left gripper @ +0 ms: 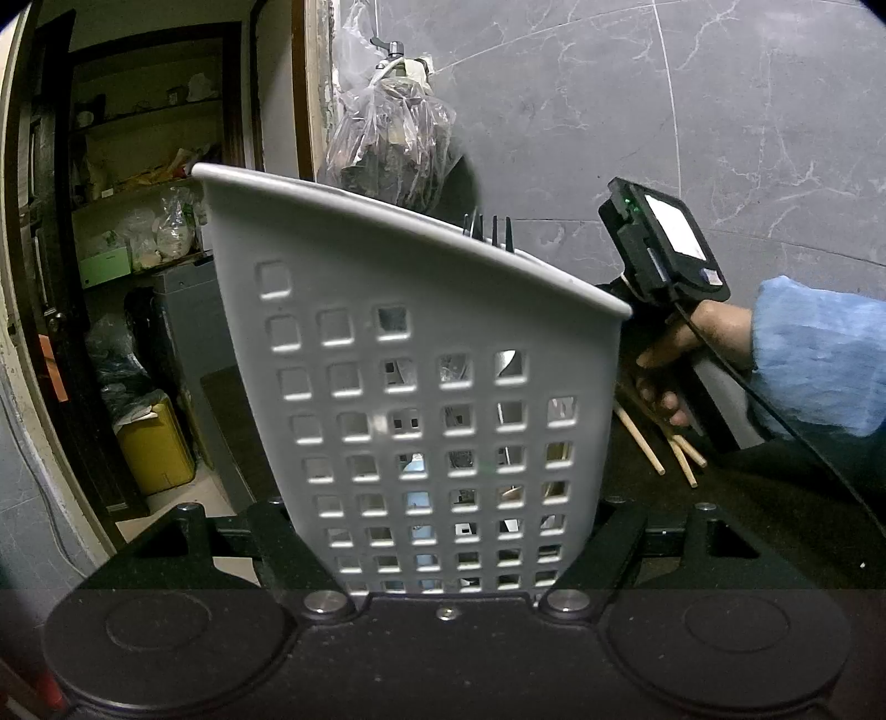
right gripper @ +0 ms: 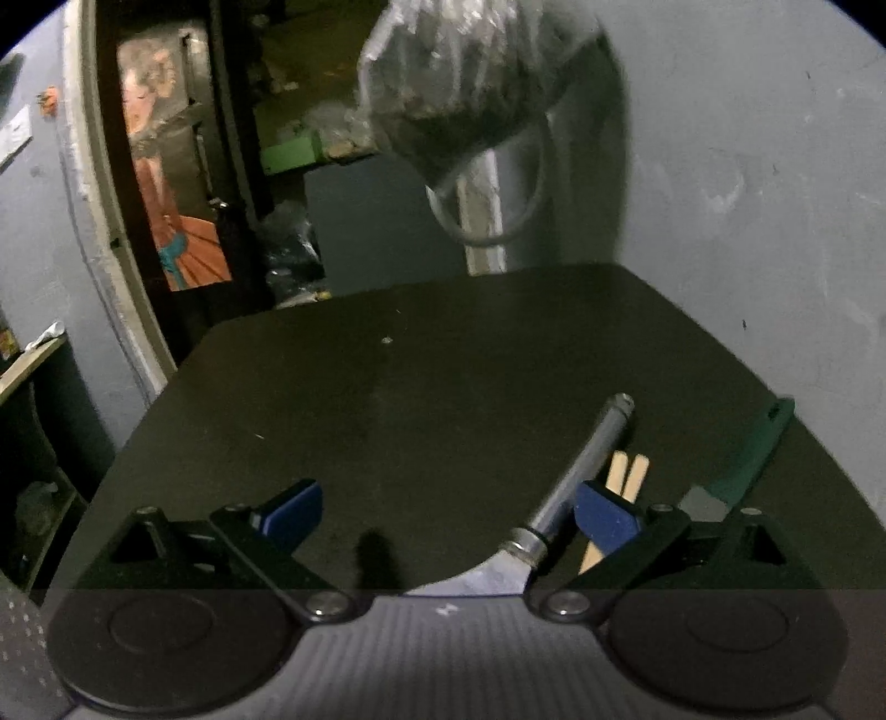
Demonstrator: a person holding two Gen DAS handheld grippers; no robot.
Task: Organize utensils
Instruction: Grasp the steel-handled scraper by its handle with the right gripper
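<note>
Left gripper (left gripper: 443, 576) is clamping the tilted utensil basket (left gripper: 421, 387); right gripper (right gripper: 448, 518) is hovering spread above the table (right gripper: 443, 360), spatula (right gripper: 576, 487) just beside its right pad. Chopsticks (right gripper: 626, 476) beyond risk being knocked.

Grey marble-patterned wall tiles (left gripper: 747, 111) with pale veins fill the background. A crumpled clear plastic bag (left gripper: 387, 144) of dark contents hangs from a metal tap (left gripper: 393, 49) (its handle dark). A dark wooden doorframe (left gripper: 50, 277) opens onto cluttered storage shelves (left gripper: 149, 183); on a lower shelf rests a pale green box (left gripper: 105, 266). A yellow plastic container (left gripper: 155, 448) stands on the floor by the doorway. The flat black tabletop (right gripper: 443, 387) ends near the wall. An orange-and-teal picture (right gripper: 183, 243) stands beside the doorway.
</note>
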